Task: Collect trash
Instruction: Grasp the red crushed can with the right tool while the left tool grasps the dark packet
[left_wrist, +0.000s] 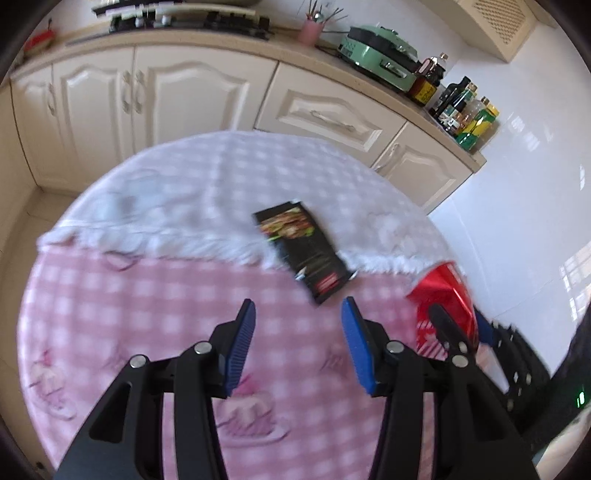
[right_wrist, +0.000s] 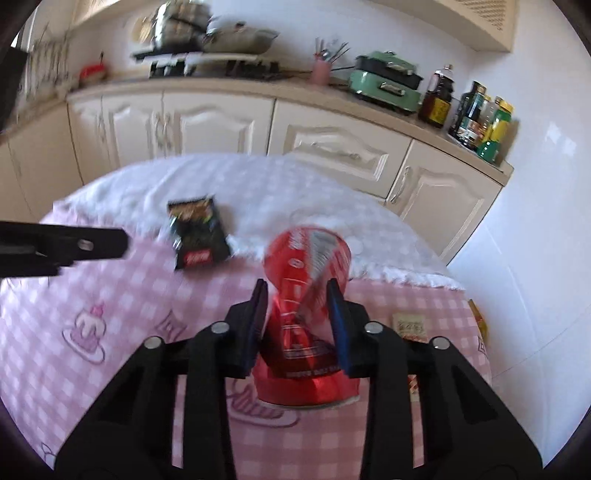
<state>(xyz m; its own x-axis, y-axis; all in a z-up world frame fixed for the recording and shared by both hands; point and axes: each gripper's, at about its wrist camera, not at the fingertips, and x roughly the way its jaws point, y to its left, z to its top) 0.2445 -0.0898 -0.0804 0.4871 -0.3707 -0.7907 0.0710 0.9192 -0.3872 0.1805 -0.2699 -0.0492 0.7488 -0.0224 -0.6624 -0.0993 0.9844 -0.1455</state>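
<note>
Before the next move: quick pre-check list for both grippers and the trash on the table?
1. Right gripper closed on the red wrapper: ok, the pads pinch it at its crumpled waist.
2. Wrapper clear of the table: cannot tell, its lower end hangs close over the pink cloth.
3. Left gripper free: ok, jaws apart, nothing between them.
4. Left gripper lined up with the black packet: ok, the packet lies just ahead of its fingertips, untouched.
5. Other trash remaining: not ok, a small beige packet lies right of the right gripper.
</note>
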